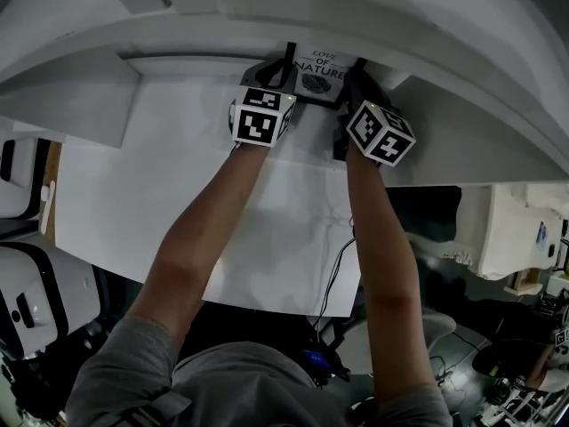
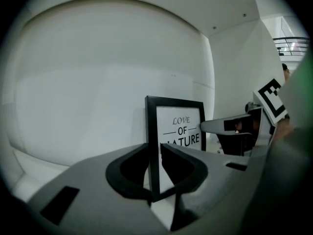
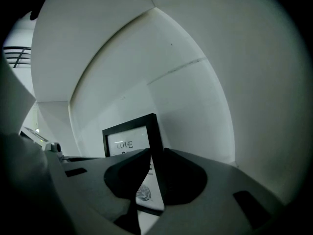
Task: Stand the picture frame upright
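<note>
A black picture frame [image 1: 320, 71] with a white print reading "LOVE OF NATURE" stands upright at the far edge of the white table [image 1: 178, 167], close to the curved white wall. My left gripper [image 1: 283, 76] is shut on the frame's left border [image 2: 152, 146]. My right gripper [image 1: 353, 85] is shut on its right border [image 3: 157, 153]. In the left gripper view the right gripper [image 2: 230, 126] shows at the frame's far side. The frame's foot is hidden behind the jaws.
A curved white wall [image 1: 373, 25] rises right behind the frame. White equipment [image 1: 22, 265] stands off the table's left side and a white machine [image 1: 516, 229] at the right. Cables [image 1: 333, 283] hang over the table's near edge.
</note>
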